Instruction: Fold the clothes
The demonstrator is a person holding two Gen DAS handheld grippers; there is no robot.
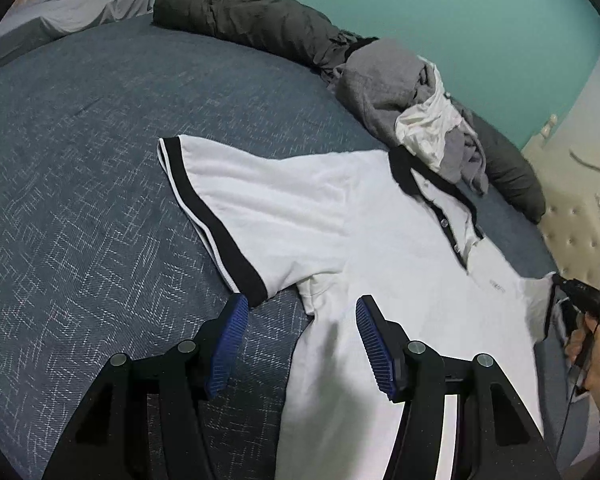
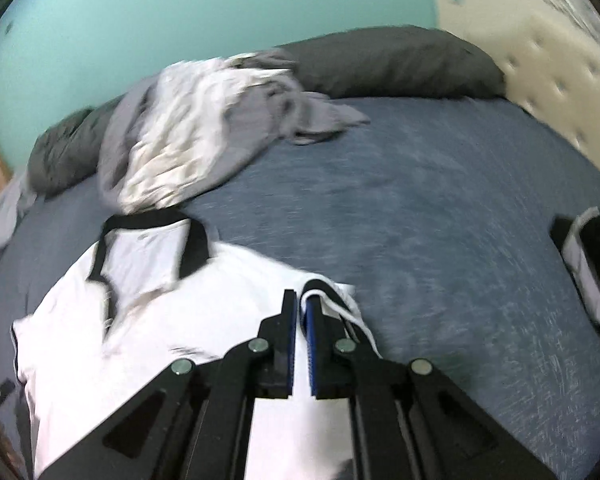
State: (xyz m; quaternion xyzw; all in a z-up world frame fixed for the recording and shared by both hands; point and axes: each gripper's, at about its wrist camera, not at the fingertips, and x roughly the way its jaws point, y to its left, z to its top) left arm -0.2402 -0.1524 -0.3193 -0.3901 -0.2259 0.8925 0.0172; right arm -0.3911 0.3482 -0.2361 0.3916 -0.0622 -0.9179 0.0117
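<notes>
— Left wrist view first: where was the shirt?
— The white polo shirt [image 1: 380,240] lay face up on the blue bedspread [image 1: 80,160]. My left gripper [image 1: 302,340] hovered with jaws spread, empty, over the armpit by the left sleeve [image 1: 228,200].
— And your right gripper [image 2: 301,320]?
— Clenched on the right sleeve's black cuff [image 2: 320,286], lifting it inward. I judged the sleeve fold was under way; next, my left needed to pinch its own sleeve.

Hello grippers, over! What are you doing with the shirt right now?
Left gripper open, hovering over white polo shirt near its armpit. Right gripper shut on the shirt's right sleeve. Clothes pile touches the collar, over.
</notes>
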